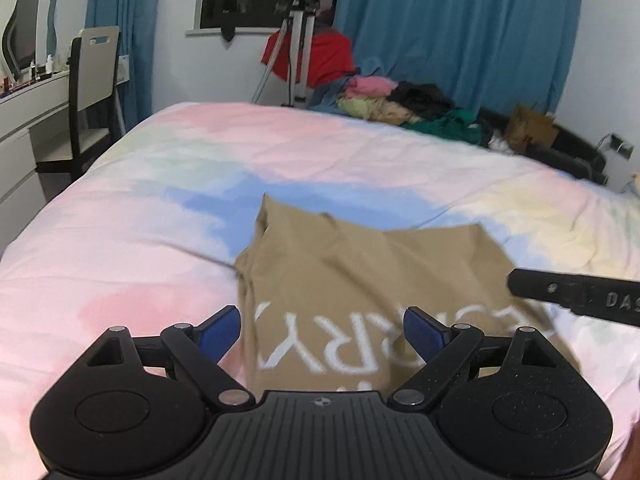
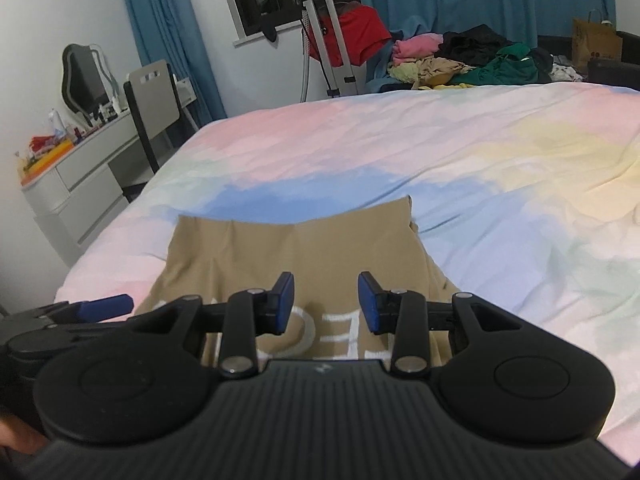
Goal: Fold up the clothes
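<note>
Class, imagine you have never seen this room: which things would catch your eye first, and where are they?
First the tan T-shirt with white lettering, lying partly folded on the near middle of the pastel tie-dye bedspread. Next the two black grippers with blue pads, the left gripper wide open and the right gripper narrower, both above the shirt and holding nothing. Beyond the bed's far edge, a colourful pile of clothes sits before blue curtains.

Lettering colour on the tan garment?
White, on the tan garment; it shows best in the left wrist view.

Shirt [image 1: 360,280] lettering partly hidden, blurred by tongs.
</note>
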